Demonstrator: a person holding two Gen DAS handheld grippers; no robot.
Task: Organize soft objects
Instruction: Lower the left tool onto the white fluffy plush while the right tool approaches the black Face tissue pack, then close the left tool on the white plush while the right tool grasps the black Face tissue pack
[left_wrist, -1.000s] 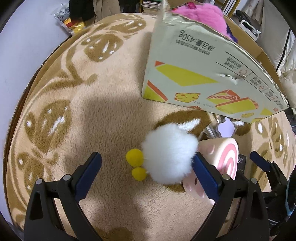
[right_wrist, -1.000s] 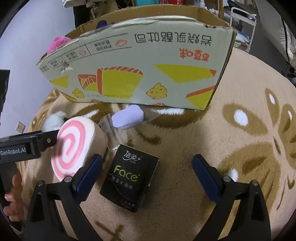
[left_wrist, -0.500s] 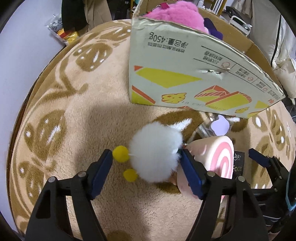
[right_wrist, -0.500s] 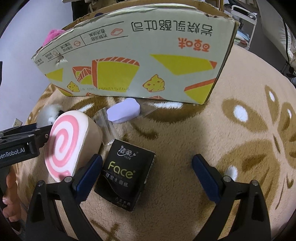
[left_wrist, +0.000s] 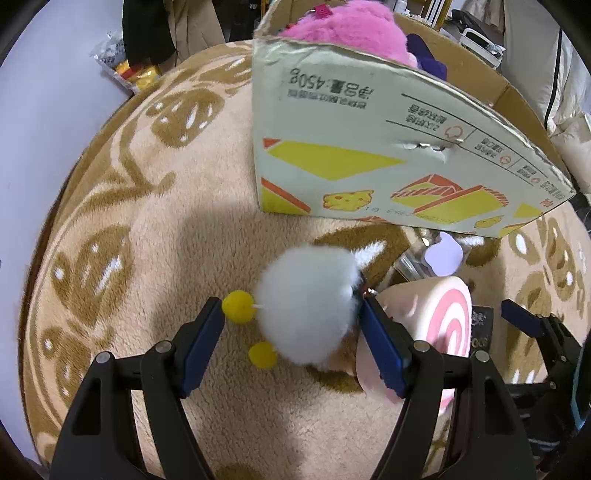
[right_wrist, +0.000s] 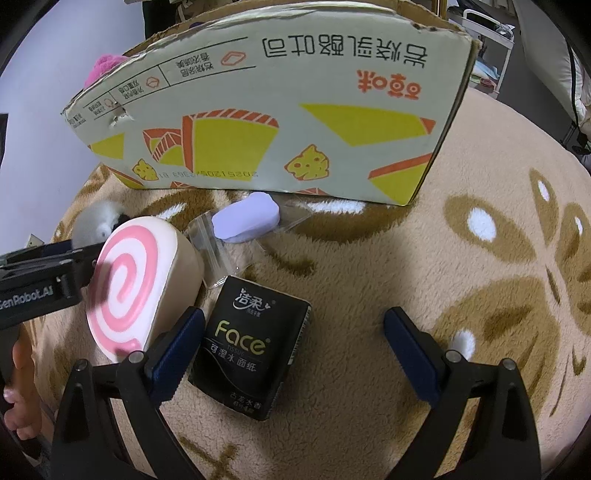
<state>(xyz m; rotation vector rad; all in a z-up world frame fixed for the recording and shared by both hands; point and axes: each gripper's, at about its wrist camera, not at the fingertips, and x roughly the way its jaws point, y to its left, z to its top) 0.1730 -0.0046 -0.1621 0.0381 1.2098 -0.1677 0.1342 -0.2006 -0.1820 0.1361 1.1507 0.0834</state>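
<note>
Beige rug (left_wrist: 155, 369): white pompom (left_wrist: 308, 304) gripped between left fingers (left_wrist: 384, 350); right fingers (right_wrist: 410, 354) open

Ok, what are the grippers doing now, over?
Left gripper shut on white fluffy toy. Right gripper open over black tissue pack. Pink swirl cushion crowds left gripper's side; box beyond.

Fluffy white pompom (left_wrist: 308, 306), printed cardboard box (left_wrist: 369, 147), plush fleece rug (left_wrist: 147, 221), glossy tissue pack (right_wrist: 251, 343).

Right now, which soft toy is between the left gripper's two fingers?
The white fluffy pom-pom toy with two small yellow balls. The left gripper closes around it, while the pink swirl roll cushion lies beside it and the pink plush sits in the cardboard box.
</note>
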